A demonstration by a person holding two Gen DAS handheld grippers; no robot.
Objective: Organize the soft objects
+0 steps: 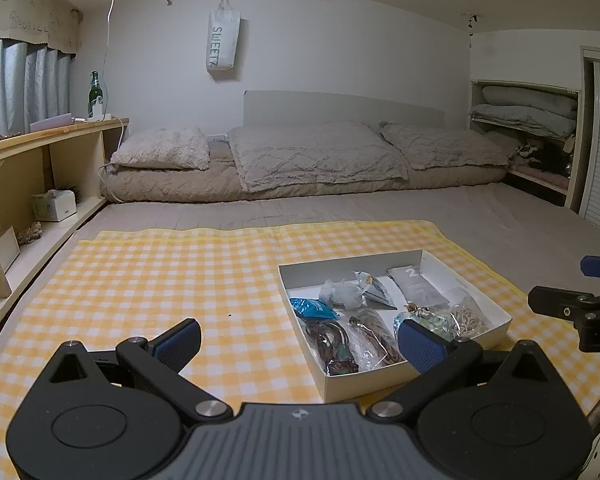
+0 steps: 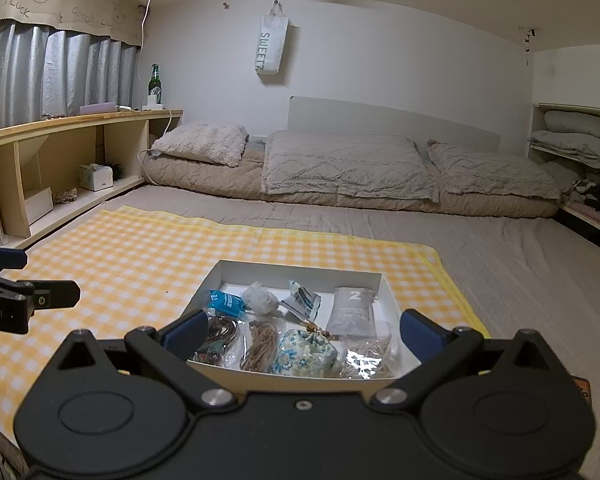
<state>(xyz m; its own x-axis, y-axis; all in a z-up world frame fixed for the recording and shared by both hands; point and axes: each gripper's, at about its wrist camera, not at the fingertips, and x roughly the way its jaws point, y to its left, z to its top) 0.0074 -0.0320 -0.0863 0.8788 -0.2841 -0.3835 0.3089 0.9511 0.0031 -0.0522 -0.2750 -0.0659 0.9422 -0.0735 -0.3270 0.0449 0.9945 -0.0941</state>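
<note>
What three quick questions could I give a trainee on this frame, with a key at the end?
1. True or false: both the left gripper and the right gripper are open and hold nothing.
2. On what does the white box rest?
A. bare grey sheet
B. yellow checked cloth
C. wooden shelf
3. Fill in: the grey pouch in the box is printed with the number ___.

Key:
1. True; each gripper's jaws stand wide apart with nothing between them.
2. B
3. 2
</note>
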